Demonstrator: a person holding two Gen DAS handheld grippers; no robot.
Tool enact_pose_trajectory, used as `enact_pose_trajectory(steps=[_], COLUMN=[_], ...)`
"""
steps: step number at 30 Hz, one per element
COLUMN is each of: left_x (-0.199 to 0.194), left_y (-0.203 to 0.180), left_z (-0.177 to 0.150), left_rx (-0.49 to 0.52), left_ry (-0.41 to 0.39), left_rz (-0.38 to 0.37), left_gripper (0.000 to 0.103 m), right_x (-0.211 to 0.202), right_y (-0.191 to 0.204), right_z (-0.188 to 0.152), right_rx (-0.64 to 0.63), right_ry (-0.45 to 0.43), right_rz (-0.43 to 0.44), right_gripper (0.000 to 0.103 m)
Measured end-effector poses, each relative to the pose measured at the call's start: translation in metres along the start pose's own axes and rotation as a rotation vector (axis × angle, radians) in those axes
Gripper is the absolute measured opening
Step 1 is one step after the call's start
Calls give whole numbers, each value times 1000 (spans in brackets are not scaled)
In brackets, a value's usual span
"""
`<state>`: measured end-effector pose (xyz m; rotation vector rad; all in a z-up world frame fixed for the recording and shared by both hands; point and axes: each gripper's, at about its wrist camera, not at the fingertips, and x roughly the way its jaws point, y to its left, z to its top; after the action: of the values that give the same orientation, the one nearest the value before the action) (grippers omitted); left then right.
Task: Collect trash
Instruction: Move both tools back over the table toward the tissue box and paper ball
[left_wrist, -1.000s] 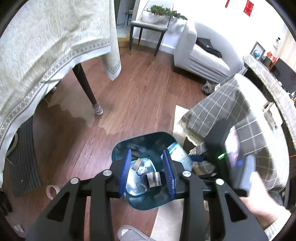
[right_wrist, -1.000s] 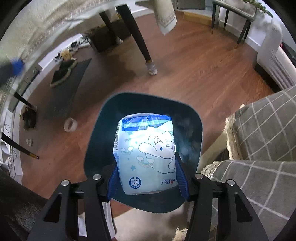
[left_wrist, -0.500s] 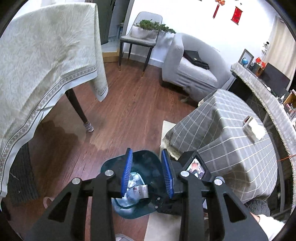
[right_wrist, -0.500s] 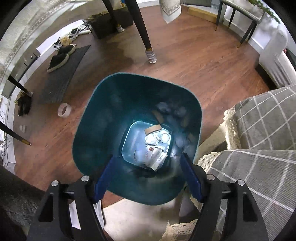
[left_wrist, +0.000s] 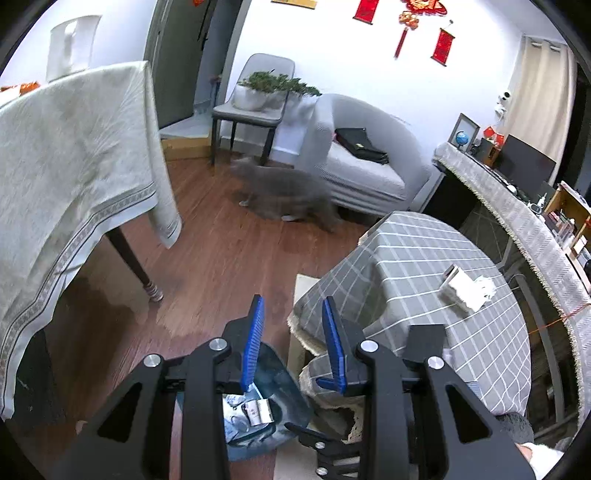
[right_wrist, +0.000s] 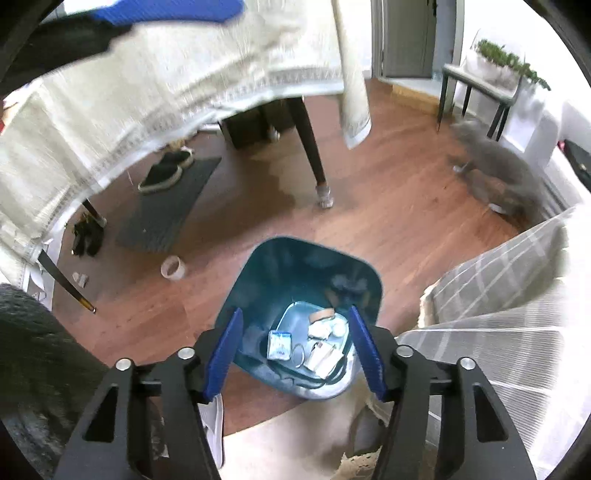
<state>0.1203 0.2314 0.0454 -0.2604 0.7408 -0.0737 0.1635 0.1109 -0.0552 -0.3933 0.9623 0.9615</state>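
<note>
Both hand-held grippers empty above the trash bin.

Right hand-held gripper (right_wrist: 295, 350) is spread, jaws just closing somewhat, nothing between them; teal trash bin (right_wrist: 258, 280) stands on the floor directly below, blue tissue pack (right_wrist: 279, 344) inside among scraps. Left hand-held gripper (left_wrist: 293, 347) is at its narrowest, pinching nothing; bin at its 6 o'clock. Blurred grey cat (left_wrist: 284, 192) at 12 o'clock.

The tissue pack (right_wrist: 279, 344) is now lying in the teal bin (right_wrist: 295, 258), released by the right gripper (right_wrist: 295, 350), whose jaws have just been closing empty. Both grippers are being raised. A grey cat (left_wrist: 284, 192) is being seen crossing the floor.
</note>
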Motion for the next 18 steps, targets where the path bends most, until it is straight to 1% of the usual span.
enact_pose_trajectory(steps=[6, 9, 11, 14, 18], left_x=[8, 16, 22, 32, 46], left_y=[-27, -44, -55, -78, -106], left_z=[9, 12, 12, 13, 13], left_rx=[27, 43, 58, 89, 121], left_ry=[-10, 0, 1, 9, 13], left_rz=[-24, -62, -81, -100, -113], left_gripper=[37, 43, 45, 51, 55], right_x=[-45, -62, -73, -86, -101], right_y=[-24, -39, -49, -65, -83], right_z=[-4, -14, -22, -33, -45], right_rx=[37, 64, 84, 114, 150], right_ry=[-80, -96, -104, -117, -132], right_rz=[-41, -68, -85, -108, -135], right_gripper=[55, 53, 52, 52, 52])
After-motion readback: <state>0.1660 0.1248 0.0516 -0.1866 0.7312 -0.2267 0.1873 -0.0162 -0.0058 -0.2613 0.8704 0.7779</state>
